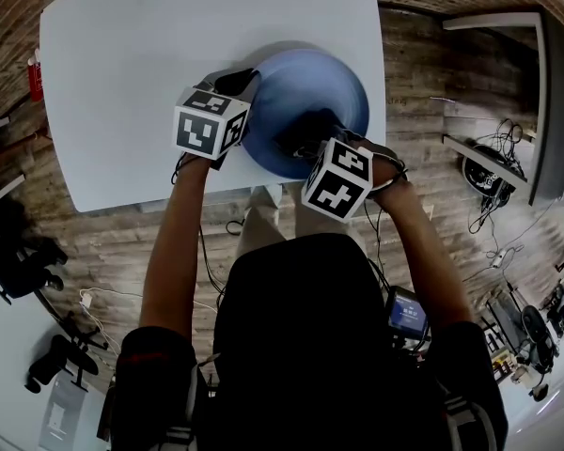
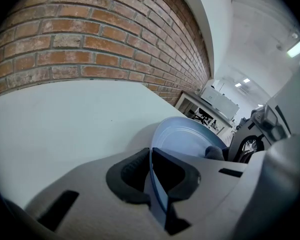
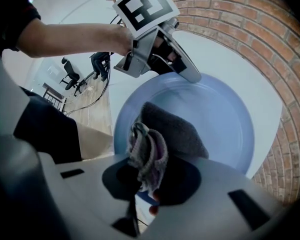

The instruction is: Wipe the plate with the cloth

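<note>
A blue plate [image 1: 336, 81] sits over the near part of the white desk [image 1: 141, 54], close to its front edge and right of the middle. Whether it lies flat on the desk or is tipped up, I cannot tell.

The left claw [image 2: 155, 178] is closed narrow on the plate's rim: in the left gripper view the thin blue edge runs straight between the two dark pads [image 2: 127, 176], which touch it on either side. The right gripper view shows the same hold from across the plate, with the left claw on the far rim and a bare forearm [image 3: 70, 36] behind it.

The right claw [image 3: 147, 178] pinches a grey cloth [image 3: 162, 134]. A bunched fold stands up between its jaws, and the rest of the cloth spreads forward onto the inside of the plate, touching it near the middle. In the head view the cloth shows as a dark patch on the plate, just ahead of the right claw's marker cube [image 1: 338, 178].

A brick wall [image 2: 90, 34] stands behind the desk, and a wooden floor [image 1: 432, 158] lies around it.
</note>
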A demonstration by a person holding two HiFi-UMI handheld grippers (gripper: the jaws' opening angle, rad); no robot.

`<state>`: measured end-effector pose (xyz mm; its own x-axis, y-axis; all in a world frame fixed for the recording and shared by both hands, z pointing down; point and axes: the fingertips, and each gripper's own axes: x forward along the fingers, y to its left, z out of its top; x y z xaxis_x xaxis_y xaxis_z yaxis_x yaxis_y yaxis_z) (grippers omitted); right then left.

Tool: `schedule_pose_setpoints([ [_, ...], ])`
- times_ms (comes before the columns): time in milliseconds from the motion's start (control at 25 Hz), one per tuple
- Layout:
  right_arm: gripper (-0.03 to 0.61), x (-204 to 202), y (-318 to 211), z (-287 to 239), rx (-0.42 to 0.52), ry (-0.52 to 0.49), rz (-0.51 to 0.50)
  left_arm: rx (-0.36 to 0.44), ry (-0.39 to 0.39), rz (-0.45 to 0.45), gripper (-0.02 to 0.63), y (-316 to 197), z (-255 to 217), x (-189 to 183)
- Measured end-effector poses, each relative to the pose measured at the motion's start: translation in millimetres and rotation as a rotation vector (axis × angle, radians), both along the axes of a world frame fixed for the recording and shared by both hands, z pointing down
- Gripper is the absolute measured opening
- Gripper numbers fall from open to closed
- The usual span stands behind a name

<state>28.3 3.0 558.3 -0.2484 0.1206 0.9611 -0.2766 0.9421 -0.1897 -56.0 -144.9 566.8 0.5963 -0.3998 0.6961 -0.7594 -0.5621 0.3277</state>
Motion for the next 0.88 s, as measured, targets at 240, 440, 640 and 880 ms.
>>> schedule_pose_setpoints([
  [240,0.051,-9.7,5.2,-3.7,-0.003,-0.021,-0.020,0.001,0.000,-0.001,0.032,0.0,-2.1,4.0],
  [440,0.051,-22.7,7.3,-3.0,-0.005,-0.036,-0.034,-0.001,0.006,0.000,0.032,-0.2,-0.4,3.3],
  [640,0.051,-39.9,7.6,-3.4,0.004,-0.062,-0.050,-0.002,0.009,-0.002,0.032,0.5,-0.7,3.0],
  [880,0.051,-50.6,4.2,-3.8,0.014,-0.076,-0.060,-0.001,0.011,-0.003,0.032,-0.2,-1.2,4.4],
])
